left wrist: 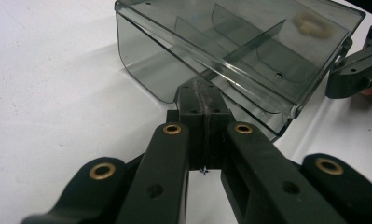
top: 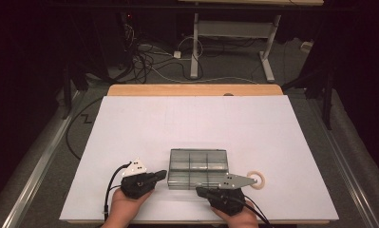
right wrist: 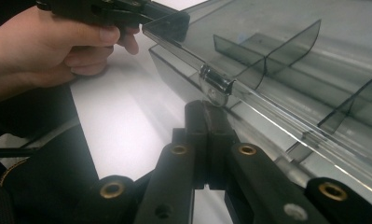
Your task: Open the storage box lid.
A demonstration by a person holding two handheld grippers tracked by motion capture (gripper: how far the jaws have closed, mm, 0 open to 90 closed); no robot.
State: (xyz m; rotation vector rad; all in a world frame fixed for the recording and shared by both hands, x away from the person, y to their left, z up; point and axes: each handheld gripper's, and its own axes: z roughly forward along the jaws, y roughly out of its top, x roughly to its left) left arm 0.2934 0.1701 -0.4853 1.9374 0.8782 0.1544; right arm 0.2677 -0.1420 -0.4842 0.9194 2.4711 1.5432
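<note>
The left gripper [left wrist: 204, 100] is pressed together, and its tips are placed against the clear compartment box [left wrist: 230, 51]. The right gripper [right wrist: 207, 116] is also closed, just beside the box latch [right wrist: 216, 86].

Lay flat: big white board [top: 144, 128] on a wooden table [top: 192, 90], w/ wood strip showing at far edge. Sat near board's right front: small pale ring [top: 257, 179]. Stretched all around: grey floor [top: 44, 142]. Tangled at back left: bunch of cables [top: 144, 59]. Stood behind, well apart: white desk frame [top: 234, 33] w/ two legs.
</note>
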